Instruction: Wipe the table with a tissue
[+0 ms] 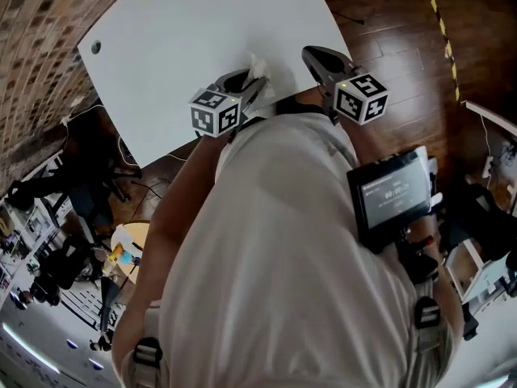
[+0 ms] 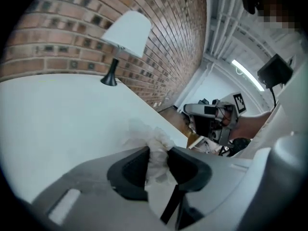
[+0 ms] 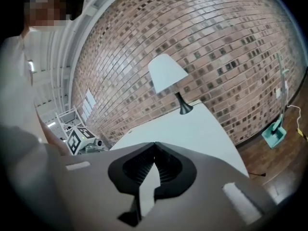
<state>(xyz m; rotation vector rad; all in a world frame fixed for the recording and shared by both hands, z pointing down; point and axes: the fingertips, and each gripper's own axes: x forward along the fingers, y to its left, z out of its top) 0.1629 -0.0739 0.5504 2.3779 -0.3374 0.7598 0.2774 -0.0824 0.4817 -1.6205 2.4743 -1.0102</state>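
Observation:
A crumpled white tissue (image 2: 155, 150) sticks out between the dark pads of my left gripper (image 2: 158, 154), which is shut on it just above the white table (image 2: 57, 119). In the head view the left gripper (image 1: 255, 78) holds the tissue (image 1: 258, 65) over the table's near edge (image 1: 202, 31). My right gripper (image 1: 312, 53) hovers to its right over the same edge. Its jaws (image 3: 154, 144) meet at the tips with nothing between them. From the left gripper view the right gripper (image 2: 211, 112) shows beyond the table edge.
A lamp with a white shade (image 3: 166, 73) stands at the table's far end against a brick wall (image 3: 231, 47). Wooden floor (image 1: 404, 39) lies to the right, with a teal dustpan (image 3: 273, 130) by the wall. Racks and equipment (image 1: 73, 192) crowd the left.

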